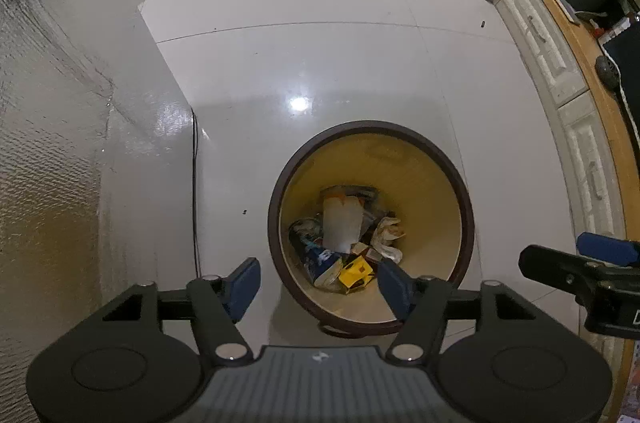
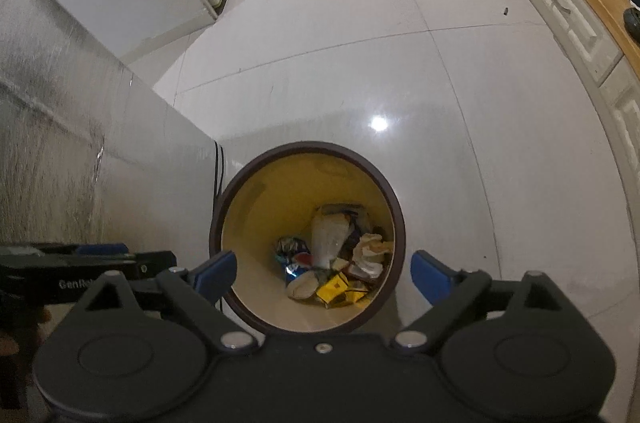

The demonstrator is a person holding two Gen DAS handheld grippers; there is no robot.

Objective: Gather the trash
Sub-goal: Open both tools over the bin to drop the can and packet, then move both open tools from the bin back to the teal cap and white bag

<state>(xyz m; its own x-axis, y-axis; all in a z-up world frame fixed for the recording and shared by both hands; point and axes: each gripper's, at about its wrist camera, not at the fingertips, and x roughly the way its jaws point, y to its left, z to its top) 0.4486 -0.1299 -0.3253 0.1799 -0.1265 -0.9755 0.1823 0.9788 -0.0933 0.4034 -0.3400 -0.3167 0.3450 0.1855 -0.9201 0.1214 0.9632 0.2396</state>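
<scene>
A: Bin status?

B: Round trash bin (image 1: 464,183) on the glossy pale tile floor (image 1: 320,63). Dark brown rim, smooth yellow-cream inner wall. It stands close to a wall (image 1: 60,103) clad in a crinkled, reflective sheet.

A: Contents?

B: Trash heaped at the bottom. A yellow carton (image 1: 354,273), a translucent plastic bag (image 1: 340,223), a crumpled white paper wrapper (image 1: 386,233), a shiny blue foil packet (image 1: 316,255). The rest is too jumbled to name.

A: Grippers?

B: Both point steeply down over the bin. Left gripper (image 1: 320,283): jaws parted about halfway, blue pads on black linkage arms, nothing between them. One pad sits over the floor, the other over the bin mouth. Right gripper (image 2: 324,275): jaws spread wide, empty, pads straddling the bin rim in its own view.

A: They see each other?

B: Yes. The right one's black body and blue pad show at the left camera's right edge; the left one shows at the right camera's left edge.

A: Surroundings?

B: Cream panelled drawers (image 1: 560,71) with bar handles under a curved wooden tabletop (image 1: 580,35). A thin black cable (image 1: 195,191) runs down the wall corner.
</scene>
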